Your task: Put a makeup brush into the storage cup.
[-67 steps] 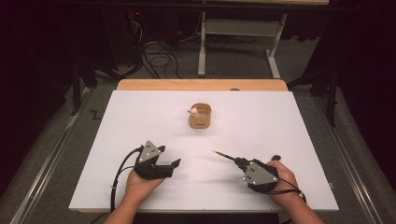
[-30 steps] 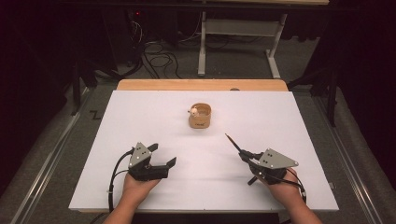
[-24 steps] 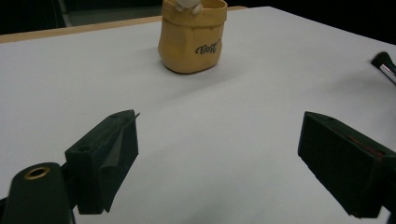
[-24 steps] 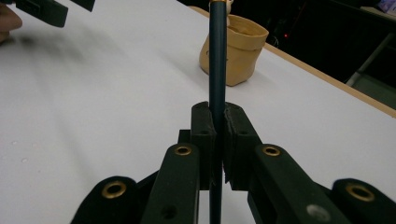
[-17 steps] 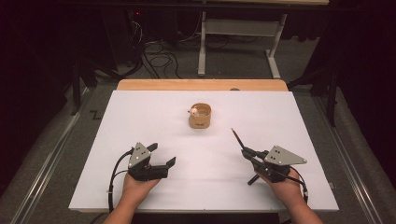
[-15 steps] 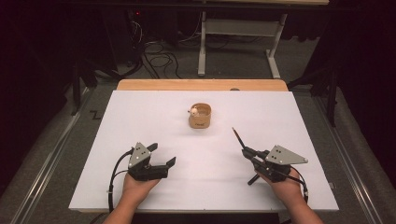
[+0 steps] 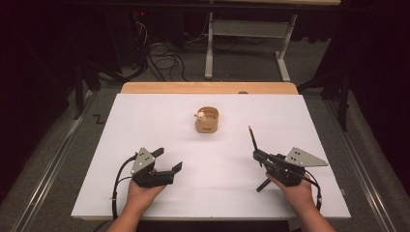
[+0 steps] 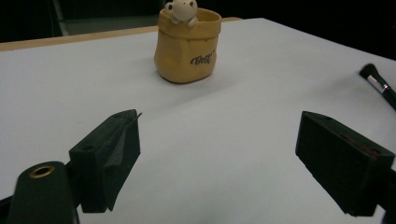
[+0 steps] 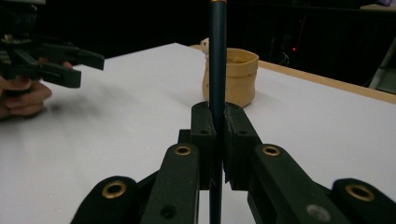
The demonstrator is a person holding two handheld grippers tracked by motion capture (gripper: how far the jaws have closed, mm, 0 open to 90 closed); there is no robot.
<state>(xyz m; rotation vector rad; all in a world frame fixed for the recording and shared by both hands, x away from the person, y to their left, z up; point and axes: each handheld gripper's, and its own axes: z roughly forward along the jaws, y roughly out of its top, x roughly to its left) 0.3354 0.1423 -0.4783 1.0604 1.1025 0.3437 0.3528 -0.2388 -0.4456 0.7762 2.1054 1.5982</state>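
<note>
A tan pouch-shaped cup [image 7: 207, 121] with a small bear figure at its rim stands mid-table, also in the left gripper view [image 8: 188, 44] and the right gripper view [image 9: 229, 77]. My right gripper [image 7: 258, 156] is at the near right, shut on a dark slim pen [image 7: 252, 136]. The pen [image 9: 217, 51] runs crosswise between the jaws, its far end towards the cup. My left gripper [image 7: 169, 159] rests at the near left, open and holding nothing [image 8: 217, 154]. It also appears in the right gripper view [image 9: 88, 69]. One end of the pen [image 8: 376, 81] shows at the right of the left gripper view.
The white tabletop [image 7: 145, 116] has a wooden strip [image 7: 169, 88] along its far edge. Beyond it are a dark floor, cables [image 7: 164, 58] and a metal stand [image 7: 212, 43]. Table edges lie close to both hands at the near side.
My right gripper has moved right with the pen, whose far end swung from pointing left to pointing away. The left gripper shifted slightly nearer and stays open.
</note>
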